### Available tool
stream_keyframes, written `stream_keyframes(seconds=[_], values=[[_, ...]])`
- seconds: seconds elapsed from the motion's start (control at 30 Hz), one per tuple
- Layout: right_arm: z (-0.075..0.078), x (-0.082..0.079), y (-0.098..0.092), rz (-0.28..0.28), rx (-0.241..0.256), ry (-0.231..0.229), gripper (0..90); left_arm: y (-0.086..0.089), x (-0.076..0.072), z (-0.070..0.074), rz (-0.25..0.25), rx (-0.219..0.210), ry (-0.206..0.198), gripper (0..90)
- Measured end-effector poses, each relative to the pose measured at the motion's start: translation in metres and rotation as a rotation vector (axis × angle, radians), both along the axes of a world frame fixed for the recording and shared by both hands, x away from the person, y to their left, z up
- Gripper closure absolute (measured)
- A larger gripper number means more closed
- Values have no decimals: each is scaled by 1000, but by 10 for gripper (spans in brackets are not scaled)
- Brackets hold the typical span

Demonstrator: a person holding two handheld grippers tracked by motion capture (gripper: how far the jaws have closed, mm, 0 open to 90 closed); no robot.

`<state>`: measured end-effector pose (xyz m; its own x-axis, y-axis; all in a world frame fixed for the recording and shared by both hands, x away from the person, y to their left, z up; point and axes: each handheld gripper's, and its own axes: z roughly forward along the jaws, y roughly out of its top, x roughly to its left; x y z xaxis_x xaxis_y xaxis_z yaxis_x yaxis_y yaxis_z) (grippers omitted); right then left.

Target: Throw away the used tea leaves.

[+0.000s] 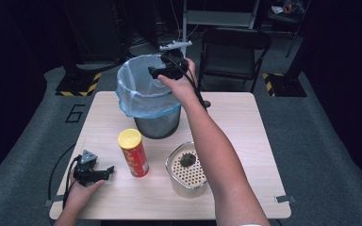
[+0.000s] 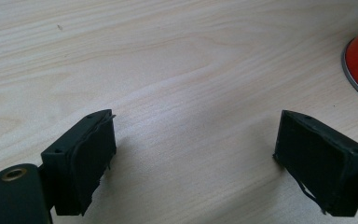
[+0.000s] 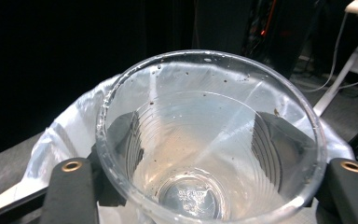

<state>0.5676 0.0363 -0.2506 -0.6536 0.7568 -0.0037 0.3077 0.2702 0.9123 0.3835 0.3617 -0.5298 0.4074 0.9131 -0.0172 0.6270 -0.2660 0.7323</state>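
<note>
Materials and finishes on view.
We note a clear, ribbed plastic cup [image 3: 209, 140] (speckled inside), pale matt wood-grain table [image 2: 177, 60], thin glossy bin liner [image 1: 136, 89].

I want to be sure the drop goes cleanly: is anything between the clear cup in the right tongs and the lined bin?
Nothing visible is. The right tongs hold the clear plastic cup right over the open mouth of the bin, whose blue liner is folded back over the rim.
</note>
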Motion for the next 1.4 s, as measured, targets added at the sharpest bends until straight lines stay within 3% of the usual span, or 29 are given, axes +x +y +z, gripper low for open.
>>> stream_keyframes(seconds=[0.1,0.13,0.17,0.27,0.43,0.8,0.93,1.07,1.1,1.23,1.33,1.37,1.4], values=[[-8,5,5,49,-37,60,245,0,0,0,2,1,0,120],[-8,5,5,49,-37,60,245,0,0,0,2,1,0,120],[-11,5,8,55,-54,59,130,0,0,0,5,0,-4,120],[-13,4,10,51,-51,61,102,0,0,0,2,1,1,119],[-10,-3,5,71,-13,26,74,-1,-1,0,6,-2,-3,117],[-4,-27,-29,62,-5,-13,170,-1,-1,0,1,3,-5,117],[-1,-41,-48,51,45,-12,203,-2,-2,0,22,7,-5,122],[-2,-57,-67,66,24,-48,223,-2,-3,1,32,3,-9,155],[-3,-60,-71,74,20,-48,226,-1,-3,2,39,-18,7,161],[-9,-70,-85,68,14,-58,259,-1,-5,5,40,-31,14,160],[-17,-82,-100,53,-15,-64,259,-4,-6,10,27,-34,-1,140],[-23,-89,-112,46,-24,-91,259,-5,-7,12,21,-46,-9,137],[-23,-89,-112,46,-24,-91,259,-6,-8,15,7,-50,2,137]])
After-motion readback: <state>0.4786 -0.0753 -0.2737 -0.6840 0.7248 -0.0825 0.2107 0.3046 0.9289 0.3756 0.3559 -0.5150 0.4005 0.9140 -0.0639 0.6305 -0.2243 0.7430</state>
